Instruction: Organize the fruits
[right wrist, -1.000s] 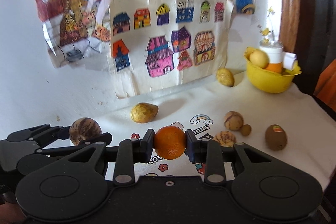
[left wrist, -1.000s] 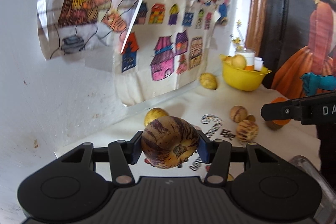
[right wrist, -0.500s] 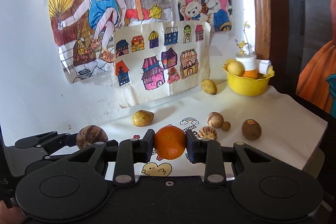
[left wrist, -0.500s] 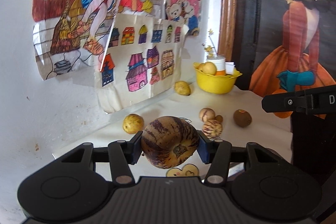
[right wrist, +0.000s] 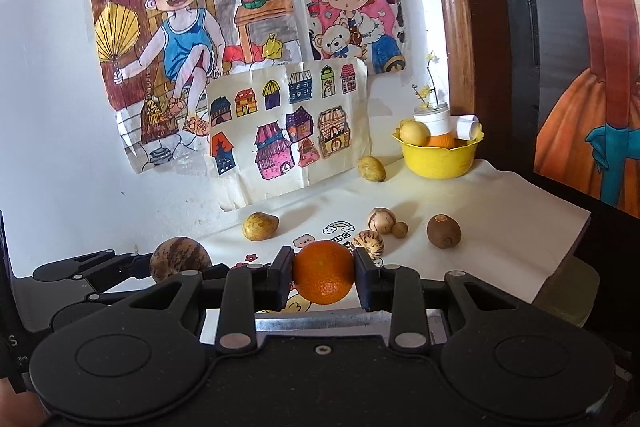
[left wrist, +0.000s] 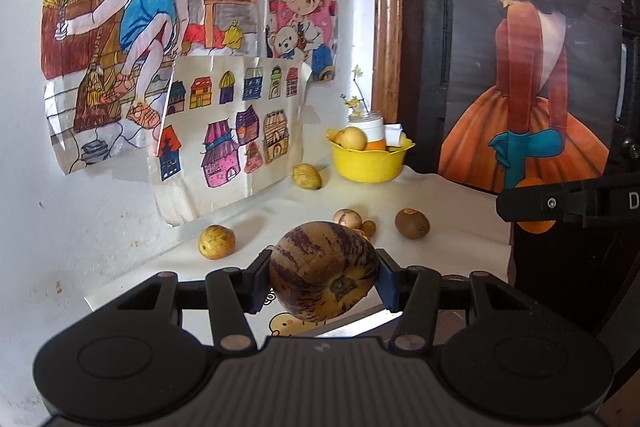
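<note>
White cloth-covered table (right wrist: 500, 211) against a drawing-papered wall, both my tools loaded.
Left tool (left wrist: 323, 281) is clamped on a purple-streaked melon-like fruit (left wrist: 323, 277), right tool (right wrist: 323, 277) on a round orange (right wrist: 323, 273); I'd carry both level over the loose fruit, releasing low inside the yellow plastic bowl (right wrist: 440, 159) at the far corner.

Table under a white printed cloth (right wrist: 520, 211), set against the wall. Resting on it: yellow bowl (right wrist: 440, 159) at the far corner, yellow fruit (right wrist: 371, 169) just beside, another yellow fruit (right wrist: 260, 226) nearer, brown kiwi (right wrist: 444, 231), two striped round fruits (right wrist: 382, 220) and a small brown one (right wrist: 400, 229) between.
</note>
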Demonstrator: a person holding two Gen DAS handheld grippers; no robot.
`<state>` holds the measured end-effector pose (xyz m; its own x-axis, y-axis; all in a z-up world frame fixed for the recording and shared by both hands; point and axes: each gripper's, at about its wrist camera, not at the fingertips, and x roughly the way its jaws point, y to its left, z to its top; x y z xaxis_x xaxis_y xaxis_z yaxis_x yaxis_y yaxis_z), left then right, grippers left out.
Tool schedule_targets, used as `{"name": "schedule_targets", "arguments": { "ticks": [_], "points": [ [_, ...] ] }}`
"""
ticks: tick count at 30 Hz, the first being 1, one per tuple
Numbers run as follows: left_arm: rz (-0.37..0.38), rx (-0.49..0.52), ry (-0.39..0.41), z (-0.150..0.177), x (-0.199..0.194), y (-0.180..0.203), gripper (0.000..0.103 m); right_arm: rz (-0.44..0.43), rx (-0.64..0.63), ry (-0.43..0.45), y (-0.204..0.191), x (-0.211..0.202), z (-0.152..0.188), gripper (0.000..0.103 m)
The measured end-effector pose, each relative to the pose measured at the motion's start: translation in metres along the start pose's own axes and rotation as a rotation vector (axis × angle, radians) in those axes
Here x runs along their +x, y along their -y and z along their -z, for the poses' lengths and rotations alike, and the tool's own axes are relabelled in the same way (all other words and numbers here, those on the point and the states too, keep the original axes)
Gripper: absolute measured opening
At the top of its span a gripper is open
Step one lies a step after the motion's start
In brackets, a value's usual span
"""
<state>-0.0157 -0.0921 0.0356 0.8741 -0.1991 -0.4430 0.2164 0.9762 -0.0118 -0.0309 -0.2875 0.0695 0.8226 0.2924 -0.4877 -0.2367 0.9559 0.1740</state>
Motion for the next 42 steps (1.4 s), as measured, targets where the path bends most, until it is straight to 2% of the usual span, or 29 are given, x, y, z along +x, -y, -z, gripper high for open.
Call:
{"name": "schedule_targets", "arguments": {
  "ticks": [8, 16, 25, 35, 42],
  "points": [
    [0.007, 0.008, 0.003, 0.003, -0.013, 0.005, 0.057, -0.011, 0.017, 0.014, -0.001, -0.018, 0.008, 0.034],
    [0.015, -0.007, -0.040, 0.013, -0.006, 0.002, 0.057, -0.013, 0.038, -0.008, 0.004, -0.013, 0.014, 0.034],
    [0.031, -0.019, -0.118, 0.031, 0.023, -0.005, 0.057, -0.008, 0.073, -0.075, 0.019, 0.019, 0.030, 0.034],
    [0.041, -0.028, -0.228, 0.059, 0.059, -0.007, 0.057, -0.014, 0.118, -0.190, 0.032, 0.067, 0.056, 0.034],
    [0.049, -0.011, -0.280, 0.073, 0.075, -0.004, 0.057, 0.020, 0.095, -0.252, 0.037, 0.098, 0.074, 0.034]
  ]
}}
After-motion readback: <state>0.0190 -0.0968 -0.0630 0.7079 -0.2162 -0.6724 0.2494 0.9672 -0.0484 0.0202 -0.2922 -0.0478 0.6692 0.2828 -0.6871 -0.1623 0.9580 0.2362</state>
